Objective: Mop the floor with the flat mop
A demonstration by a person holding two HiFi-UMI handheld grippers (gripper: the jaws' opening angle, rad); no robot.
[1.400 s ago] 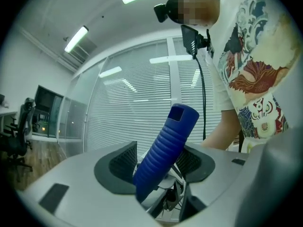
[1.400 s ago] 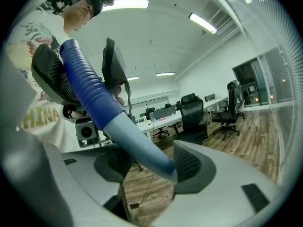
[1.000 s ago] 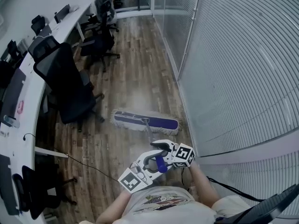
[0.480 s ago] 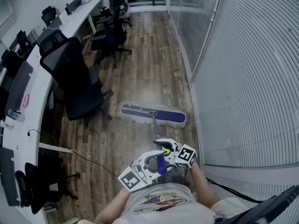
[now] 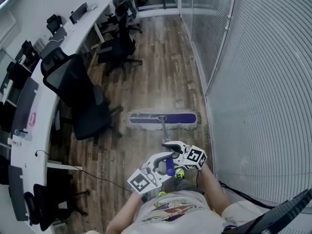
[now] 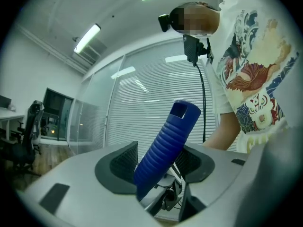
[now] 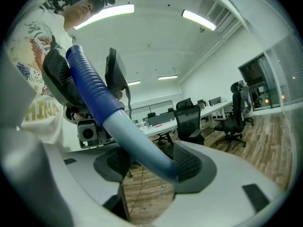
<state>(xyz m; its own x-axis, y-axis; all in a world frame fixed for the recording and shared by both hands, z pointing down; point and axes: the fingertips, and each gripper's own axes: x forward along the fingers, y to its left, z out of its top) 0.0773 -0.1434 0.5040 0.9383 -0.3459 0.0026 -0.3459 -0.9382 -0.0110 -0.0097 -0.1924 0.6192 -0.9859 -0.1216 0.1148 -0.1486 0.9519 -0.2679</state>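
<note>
Wooden floor (image 5: 156,67) beside a blinds-covered glass wall (image 5: 263,82): I see one flat mop (image 5: 163,119), head lying crosswise ahead, handle (image 5: 163,129) slanting back toward me. Two tools: left tool (image 6: 158,161) clamped on its blue grip (image 6: 165,141), right tool (image 7: 151,163) clamped on the handle.

A wood-plank floor (image 5: 161,77) runs between black office chairs (image 5: 73,89), a white desk (image 5: 73,33) and blinds (image 5: 273,82).

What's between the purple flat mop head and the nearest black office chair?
Only a narrow strip of bare wood-plank floor, seen in the head view; the purple flat mop head and black office chair are apart.
</note>
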